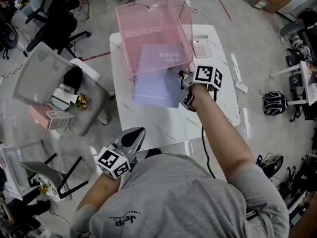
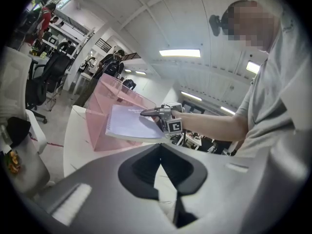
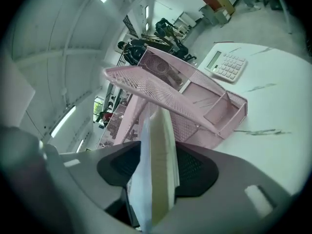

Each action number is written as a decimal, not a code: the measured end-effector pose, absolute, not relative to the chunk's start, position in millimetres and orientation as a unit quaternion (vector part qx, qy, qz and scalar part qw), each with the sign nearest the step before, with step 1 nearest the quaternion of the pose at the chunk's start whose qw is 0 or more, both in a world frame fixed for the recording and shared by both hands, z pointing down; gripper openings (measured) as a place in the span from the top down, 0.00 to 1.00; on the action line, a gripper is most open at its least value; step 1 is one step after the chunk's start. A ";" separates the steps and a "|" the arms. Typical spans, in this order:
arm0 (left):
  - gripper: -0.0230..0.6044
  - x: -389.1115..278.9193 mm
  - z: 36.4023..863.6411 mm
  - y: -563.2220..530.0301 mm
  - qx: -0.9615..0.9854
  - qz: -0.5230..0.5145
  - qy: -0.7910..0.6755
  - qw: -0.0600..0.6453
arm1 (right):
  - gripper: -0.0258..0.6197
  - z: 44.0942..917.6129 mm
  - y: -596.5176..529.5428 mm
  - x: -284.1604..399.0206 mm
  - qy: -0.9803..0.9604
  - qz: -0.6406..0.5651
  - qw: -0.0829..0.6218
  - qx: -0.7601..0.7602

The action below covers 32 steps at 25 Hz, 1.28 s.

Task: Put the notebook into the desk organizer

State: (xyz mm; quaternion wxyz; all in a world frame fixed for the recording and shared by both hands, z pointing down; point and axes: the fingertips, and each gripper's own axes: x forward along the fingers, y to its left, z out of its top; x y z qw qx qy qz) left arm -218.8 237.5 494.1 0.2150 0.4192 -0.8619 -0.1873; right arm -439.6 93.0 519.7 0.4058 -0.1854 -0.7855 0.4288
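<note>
A lilac spiral notebook [image 1: 156, 78] lies tilted with its far end inside the pink mesh desk organizer [image 1: 148, 29] on the white table [image 1: 163, 125]. My right gripper [image 1: 182, 86] is at the notebook's near right corner. In the right gripper view the notebook [image 3: 158, 155] stands edge-on between the jaws, with a gap showing on each side, and the organizer [image 3: 185, 96] is straight ahead. The left gripper view shows the notebook [image 2: 129, 123] level above the table. My left gripper [image 1: 136, 135] hovers shut and empty by my chest at the table's near edge.
A white calculator [image 1: 201, 47] lies right of the organizer, with a cable beside it. A grey chair [image 1: 54, 83] carrying loose items stands left of the table. Chairs, bags and boxes are scattered on the floor around.
</note>
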 end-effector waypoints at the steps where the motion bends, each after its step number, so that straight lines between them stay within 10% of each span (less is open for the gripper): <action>1: 0.87 -218.8 494.2 237.0 0.420 -0.188 -0.862 0.215 | 0.61 518.3 91.3 -435.2 -0.787 0.428 0.400 -0.193; 11: 0.87 -224.3 493.3 231.3 0.418 -0.194 -0.861 0.217 | 0.43 556.9 109.6 -350.2 -0.708 0.499 0.403 -0.296; 16: 0.87 -219.7 494.4 227.0 0.420 -0.193 -0.858 0.223 | 0.95 536.7 118.2 -373.3 -0.717 0.505 0.350 -0.328; 32: 0.87 -216.1 500.6 236.7 0.406 -0.210 -0.859 0.231 | 0.96 478.8 129.6 -428.9 -0.737 0.481 0.326 -0.345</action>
